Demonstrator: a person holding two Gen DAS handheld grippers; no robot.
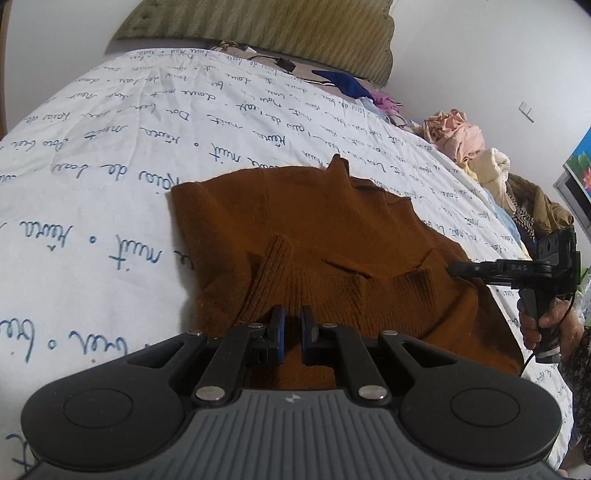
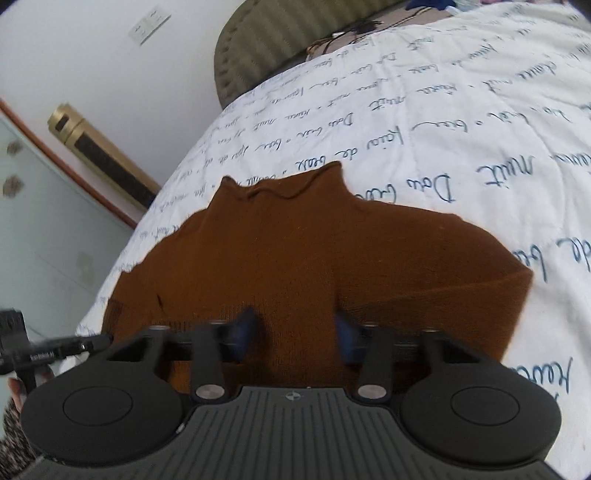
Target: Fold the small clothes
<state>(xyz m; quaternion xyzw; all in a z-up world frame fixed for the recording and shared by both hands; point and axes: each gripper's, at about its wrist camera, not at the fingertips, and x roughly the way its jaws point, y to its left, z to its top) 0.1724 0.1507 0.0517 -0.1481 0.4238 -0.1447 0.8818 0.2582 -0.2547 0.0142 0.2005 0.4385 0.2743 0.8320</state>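
White bedding (image 1: 110, 155) printed with blue handwriting fills both views, and a brown knitted sweater (image 1: 332, 236) lies spread flat on it, centre frame in each camera. Left wrist view first: at far left only the script-covered sheet, then the sweater with a ribbed cuff folded across its body. At bottom centre the left gripper (image 1: 292, 326) has its blue-padded fingers drawn almost together, a narrow slit between them, with the ribbed knit bunched right at the tips; whether the pads truly pinch it I cannot tell. Moving right, the right gripper (image 1: 452, 268) comes in from the right edge, its tip at the sweater's right side, a hand (image 1: 546, 325) wrapped round its handle. Upper right, a heap of pale clothes (image 1: 461, 136) sits at the bed's edge, and a padded green headboard (image 1: 258, 33) runs along the top.

Right wrist view: at lower left the left gripper (image 2: 96, 341) pokes in just beside the sweater's edge. Centre, the collar (image 2: 280, 188) points to the top of the frame. At bottom the right gripper (image 2: 295, 332) is blurred, fingers standing partly apart over the knit, nothing visibly clamped between them
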